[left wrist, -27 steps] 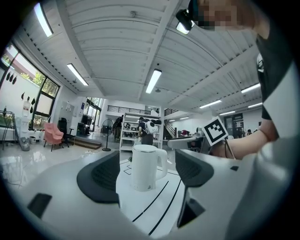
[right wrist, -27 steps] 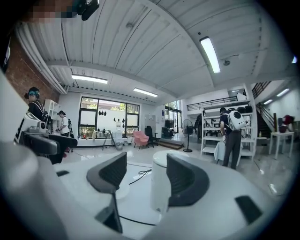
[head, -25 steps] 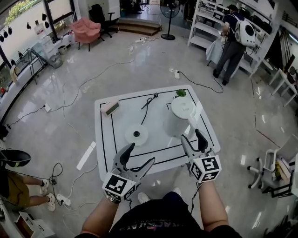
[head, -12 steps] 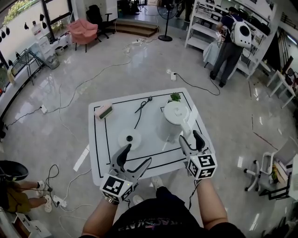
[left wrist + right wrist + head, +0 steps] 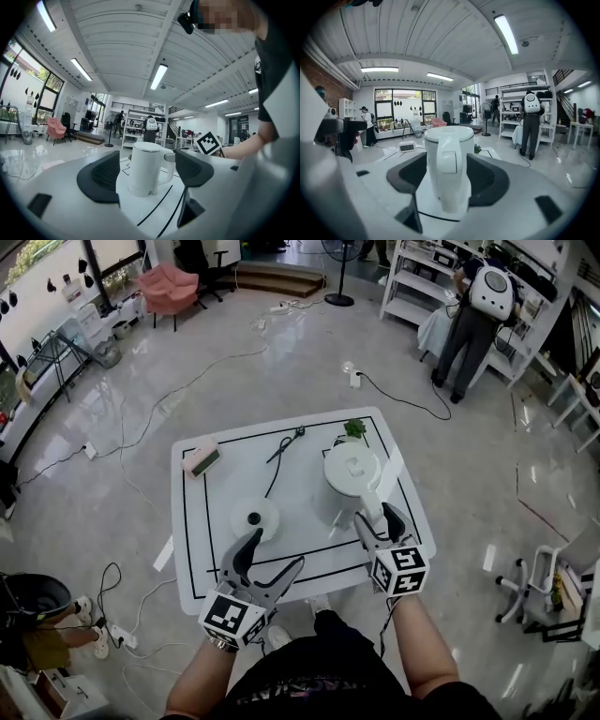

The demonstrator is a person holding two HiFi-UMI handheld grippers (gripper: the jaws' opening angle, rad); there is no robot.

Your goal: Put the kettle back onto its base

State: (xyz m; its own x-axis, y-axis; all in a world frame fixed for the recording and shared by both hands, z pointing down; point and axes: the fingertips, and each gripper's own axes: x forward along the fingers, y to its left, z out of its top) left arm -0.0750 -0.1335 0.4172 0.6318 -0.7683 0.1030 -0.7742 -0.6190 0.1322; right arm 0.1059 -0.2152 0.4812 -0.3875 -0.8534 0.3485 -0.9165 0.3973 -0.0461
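Observation:
The white kettle [image 5: 351, 470] stands on the right part of the white table [image 5: 211, 549], its handle [image 5: 378, 495] turned towards me. Its round white base [image 5: 253, 518] lies left of it, bare, with a black cord [image 5: 284, 448] running off to the far edge. My right gripper [image 5: 377, 516] is open, its jaws on either side of the kettle's handle [image 5: 449, 187] without touching it. My left gripper [image 5: 275, 554] hangs open over the near table edge, just in front of the base; in the left gripper view the kettle [image 5: 146, 168] shows between its jaws from afar.
A small pink and green clock [image 5: 202, 458] lies at the table's far left, and a green sprig [image 5: 354, 428] behind the kettle. Cables and a power strip [image 5: 354, 378] lie on the floor. A person [image 5: 478, 306] stands at shelves far right. An office chair [image 5: 544, 587] is at the right.
My right gripper has moved forward until its jaws stand around the kettle's handle. The head view has shifted, so the table sits lower and more to the left. The left gripper has barely moved.

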